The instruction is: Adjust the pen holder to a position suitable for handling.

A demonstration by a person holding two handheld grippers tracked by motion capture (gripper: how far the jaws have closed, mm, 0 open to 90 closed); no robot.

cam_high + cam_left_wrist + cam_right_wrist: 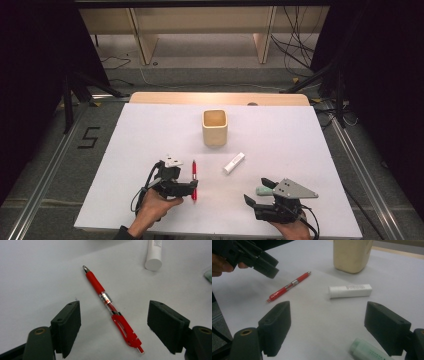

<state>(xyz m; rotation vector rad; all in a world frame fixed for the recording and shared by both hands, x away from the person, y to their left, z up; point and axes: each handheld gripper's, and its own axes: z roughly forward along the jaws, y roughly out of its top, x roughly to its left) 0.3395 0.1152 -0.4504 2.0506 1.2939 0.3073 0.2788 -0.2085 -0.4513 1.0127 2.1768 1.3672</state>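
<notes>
I have the left gripper (191,186) low over the white desk (150,135), and its fingers (67,326) stand wide apart with the red pen (112,308) lying flat between them. Neither pad touches the pen. In the left gripper view the pen runs slantwise, its metal tip toward the top left and its clip and push-button end toward the bottom right, nearer the right-hand finger. From the high view the pen lies lengthwise, pointing away from me toward the far edge, in the near left part of the desk, with the gripper coming at it from the left side.

My right gripper (257,192) sits at the near right of the desk, its fingers (275,325) also well apart and closed on nothing. A pale green tube (368,351) lies on the desk just beside the right-hand finger; I cannot tell whether they touch.

A white tube (233,163) lies flat between the pen and the right gripper, a little farther from me, cap end toward the pen. Behind it, near the middle of the desk, stands a beige square cup (215,128), upright and well apart from the pen.
</notes>
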